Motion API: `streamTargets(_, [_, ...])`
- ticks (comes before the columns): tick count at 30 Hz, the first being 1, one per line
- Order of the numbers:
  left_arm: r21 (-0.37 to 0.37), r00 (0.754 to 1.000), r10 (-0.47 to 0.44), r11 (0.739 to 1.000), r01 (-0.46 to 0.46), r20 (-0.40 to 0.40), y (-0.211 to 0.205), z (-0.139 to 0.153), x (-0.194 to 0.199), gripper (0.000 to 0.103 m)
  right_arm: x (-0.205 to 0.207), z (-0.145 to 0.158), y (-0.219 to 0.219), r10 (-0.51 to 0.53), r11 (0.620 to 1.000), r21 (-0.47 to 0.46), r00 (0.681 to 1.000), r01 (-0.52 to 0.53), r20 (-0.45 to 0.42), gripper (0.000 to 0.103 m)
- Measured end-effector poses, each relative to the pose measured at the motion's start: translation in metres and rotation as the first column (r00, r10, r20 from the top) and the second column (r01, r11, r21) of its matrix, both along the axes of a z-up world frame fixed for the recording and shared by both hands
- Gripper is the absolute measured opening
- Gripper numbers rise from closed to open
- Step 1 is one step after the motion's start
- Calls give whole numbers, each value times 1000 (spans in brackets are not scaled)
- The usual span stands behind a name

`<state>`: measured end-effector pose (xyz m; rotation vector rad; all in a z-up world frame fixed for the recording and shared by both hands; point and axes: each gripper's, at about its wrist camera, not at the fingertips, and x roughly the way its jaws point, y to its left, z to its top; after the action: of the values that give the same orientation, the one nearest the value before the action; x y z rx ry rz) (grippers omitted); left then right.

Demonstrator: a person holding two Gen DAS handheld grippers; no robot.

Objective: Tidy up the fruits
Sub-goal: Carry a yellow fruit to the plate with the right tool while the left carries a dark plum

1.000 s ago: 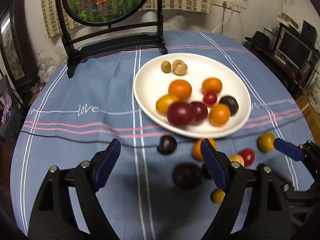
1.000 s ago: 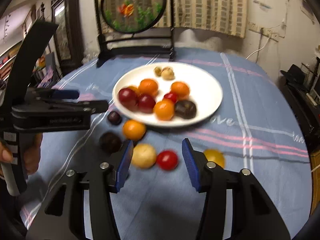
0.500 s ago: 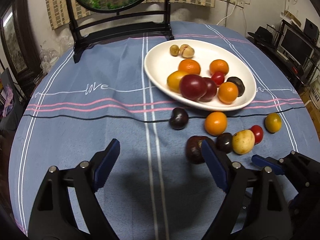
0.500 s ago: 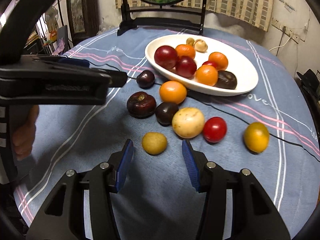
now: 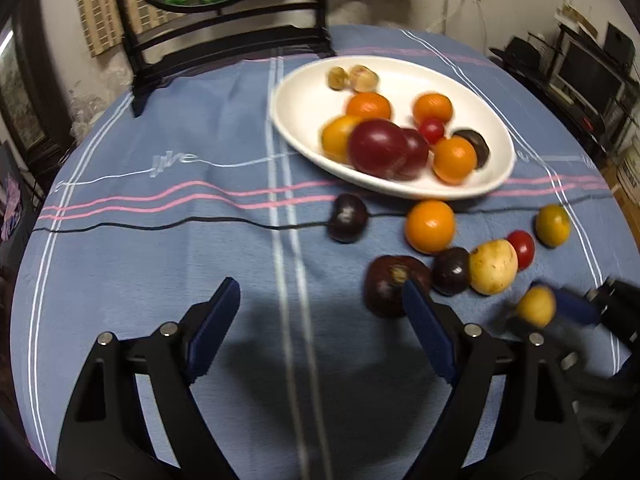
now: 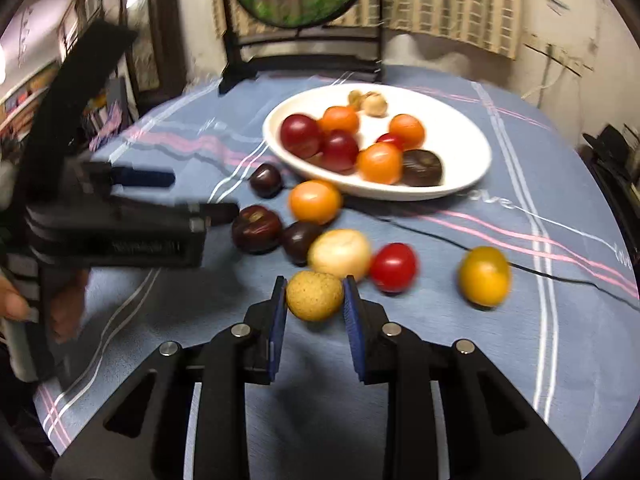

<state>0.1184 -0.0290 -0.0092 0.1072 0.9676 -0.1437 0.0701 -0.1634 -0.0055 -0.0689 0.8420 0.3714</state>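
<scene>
Under my right gripper [image 6: 315, 285] lies a small tan fruit [image 6: 315, 296]; its jaws are closing and both blue pads touch the fruit's sides. The left wrist view shows that fruit [image 5: 536, 306] at the lower right. My left gripper [image 5: 320, 286] hangs open over bare cloth, its right finger next to a large dark plum [image 5: 386, 284]. A white plate [image 5: 496, 176] holds several orange, red and dark fruits. Loose on the cloth lie an orange fruit [image 6: 315, 201], a pale yellow fruit [image 6: 340, 254], a red tomato [image 6: 394, 266] and a yellow fruit [image 6: 484, 276].
A round goldfish picture on a black stand [image 5: 224, 36] rises at the table's far edge. Two more dark plums [image 5: 348, 218] [image 5: 450, 270] lie between plate and grippers. A person's hand [image 6: 12, 304] holds the left gripper. The blue cloth [image 5: 160, 240] lies bare on the left.
The right gripper's jaws have closed in from wide apart onto the small tan fruit. Both views have shifted a little, and the left gripper stays open.
</scene>
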Motion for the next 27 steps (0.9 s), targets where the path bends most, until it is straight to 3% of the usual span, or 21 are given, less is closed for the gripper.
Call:
streamTargets(4, [58, 997, -60, 997, 57, 43, -18, -5, -6, 86, 4, -2, -22, -54, 997, 52, 998, 55, -10, 28])
streamTargets(8, [117, 994, -105, 988, 103, 12, -30, -16, -5, 83, 5, -1, -31, -64, 993, 97, 998, 65, -14, 28])
streamTargets(15, [49, 989, -148, 988, 148, -14, -37, -21, 5, 43, 3, -1, -34, -57, 991, 118, 998, 58, -11, 28])
streamTargets(17, [68, 988, -155, 986, 155, -8, -40, -21, 5, 43, 2, 0, -34, -58, 991, 119, 998, 58, -7, 28])
streamTargets(20, [38, 987, -159, 987, 159, -15, -36, -17, 2, 43, 1, 2, -34, -58, 992, 115, 998, 58, 0, 28])
streamTargets(27, [8, 987, -147, 989, 147, 66, -22, 23, -5, 43, 1, 23, -32, -62, 996, 72, 996, 58, 59, 28])
